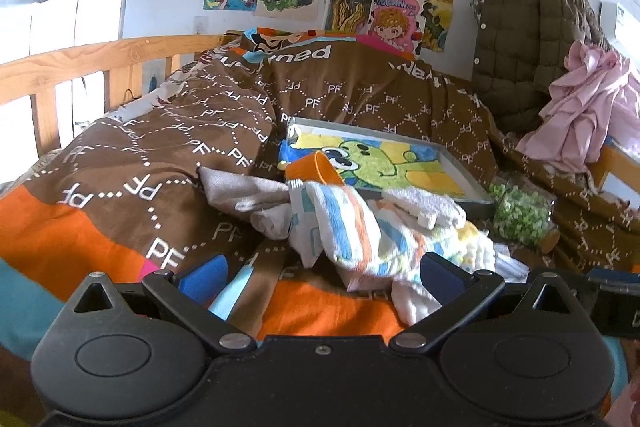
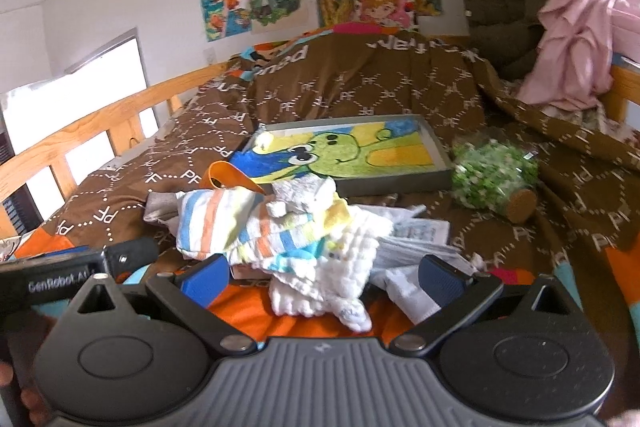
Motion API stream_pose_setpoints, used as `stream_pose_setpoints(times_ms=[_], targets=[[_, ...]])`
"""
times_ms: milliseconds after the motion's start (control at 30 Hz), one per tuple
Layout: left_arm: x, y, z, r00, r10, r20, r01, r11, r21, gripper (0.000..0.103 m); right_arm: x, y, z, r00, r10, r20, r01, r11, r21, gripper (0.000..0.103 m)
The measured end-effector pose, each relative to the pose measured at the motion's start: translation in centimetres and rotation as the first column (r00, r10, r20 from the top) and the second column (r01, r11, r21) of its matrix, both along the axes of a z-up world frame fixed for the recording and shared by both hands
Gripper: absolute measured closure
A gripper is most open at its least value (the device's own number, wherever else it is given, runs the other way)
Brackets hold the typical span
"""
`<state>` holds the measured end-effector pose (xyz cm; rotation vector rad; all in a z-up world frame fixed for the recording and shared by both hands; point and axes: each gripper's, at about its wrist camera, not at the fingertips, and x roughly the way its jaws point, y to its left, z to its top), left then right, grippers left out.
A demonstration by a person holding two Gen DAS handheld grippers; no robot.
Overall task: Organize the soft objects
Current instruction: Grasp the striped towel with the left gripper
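Note:
A heap of soft cloths lies on the bed: a striped towel (image 1: 348,223) (image 2: 224,223), a grey cloth (image 1: 244,187), a white terry cloth (image 1: 428,205) (image 2: 304,195) and a white quilted cloth (image 2: 340,267). An orange cup (image 1: 316,169) (image 2: 224,175) lies tipped behind the heap. My left gripper (image 1: 322,277) is open and empty just in front of the heap. My right gripper (image 2: 324,277) is open, its fingers either side of the white quilted cloth's near end.
A framed frog picture (image 1: 400,159) (image 2: 360,151) lies behind the heap. A jar of green bits (image 1: 520,215) (image 2: 496,175) lies on its side at the right. Papers (image 2: 416,231) lie under the cloths. A wooden rail (image 1: 80,63) runs left; a jacket (image 1: 528,39) and pink garment (image 1: 580,107) hang right.

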<state>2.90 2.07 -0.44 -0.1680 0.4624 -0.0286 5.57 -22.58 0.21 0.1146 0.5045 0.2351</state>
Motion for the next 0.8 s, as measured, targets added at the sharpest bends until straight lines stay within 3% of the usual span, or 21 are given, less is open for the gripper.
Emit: stream_pose_setpoints(times_ms=[200,433,633,800], targets=[[3.4,0.9,-0.6,0.999,-0.041,-0.01,0.04,0.996,-0.08,0.003,3.1,0.3,-0.3,0.997,0.033,0.065,-0.029,0.998,-0.063,0.0],[6.5,0.5,-1.7,0.995,-0.102,-0.008,0.1,0.99,-0.099,0.016,6.8,0.6,-1.3,0.99,0.107,0.094,-0.097,0.99,-0.105,0.0],[8.3,0.8,-2.7,0.99,-0.142,-0.026,0.135,0.975,-0.177,0.032,9.3,0.8,-1.3,0.97,0.19,0.15,-0.172,0.977,-0.125,0.004],[9.3,1.3,-3.6,0.985,-0.166,-0.053,0.148,0.958,-0.248,0.055,11.4,1.7,-2.1,0.962,0.24,0.133,-0.221,0.964,-0.145,0.009]])
